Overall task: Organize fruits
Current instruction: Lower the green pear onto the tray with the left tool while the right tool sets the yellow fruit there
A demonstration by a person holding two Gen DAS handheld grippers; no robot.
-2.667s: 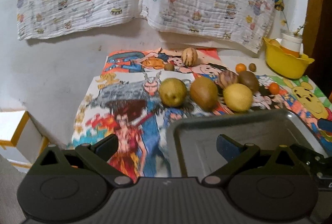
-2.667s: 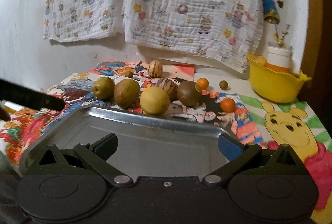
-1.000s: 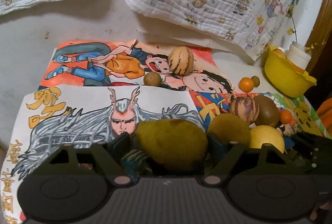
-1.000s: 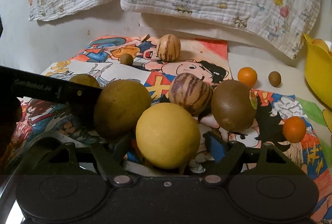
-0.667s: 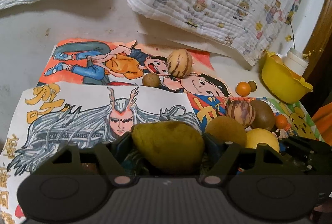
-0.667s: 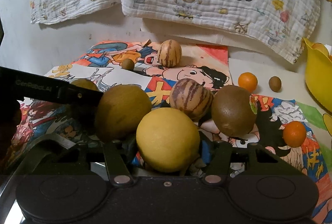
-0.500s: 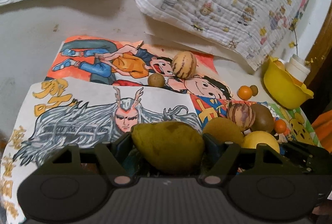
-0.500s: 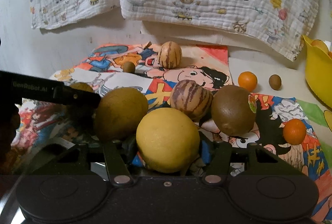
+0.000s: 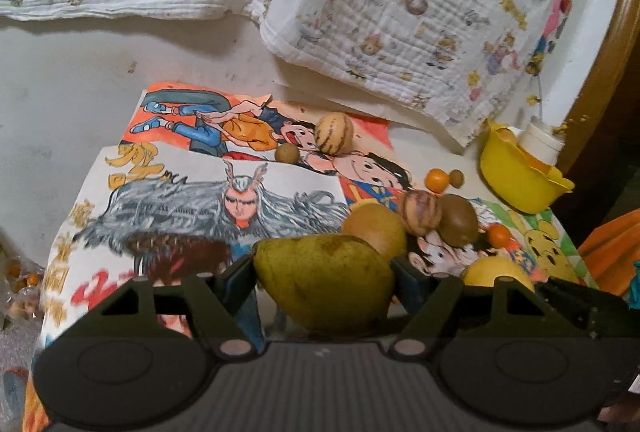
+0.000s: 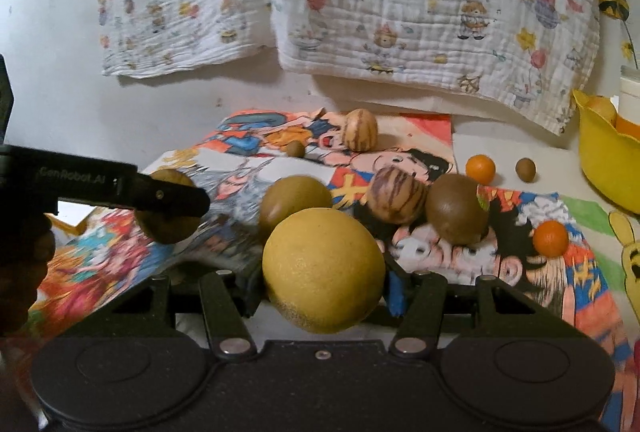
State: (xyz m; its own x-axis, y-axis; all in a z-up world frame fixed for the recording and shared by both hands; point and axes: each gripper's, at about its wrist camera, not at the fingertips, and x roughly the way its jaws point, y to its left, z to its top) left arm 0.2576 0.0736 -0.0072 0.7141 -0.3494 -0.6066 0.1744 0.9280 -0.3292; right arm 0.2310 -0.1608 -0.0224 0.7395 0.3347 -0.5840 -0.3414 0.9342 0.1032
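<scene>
Currently your left tongs (image 9: 324, 280) clamp the green pear (image 9: 324, 282); your right tongs (image 10: 322, 282) clamp the yellow lemon (image 10: 323, 270), both lifted off the table (image 10: 508, 155). Brown kiwi (image 10: 456, 208) lies at 1 o'clock.

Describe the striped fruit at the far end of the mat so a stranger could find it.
Start at the cartoon mat and go to its far edge, below the hanging printed cloth. The pale striped fruit stands there beside a small brown fruit, apart from the darker striped one in the nearer cluster.

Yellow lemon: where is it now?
Right wrist view, centre: the yellow lemon sits clamped in the right gripper, just in front of a brown kiwi.
</scene>
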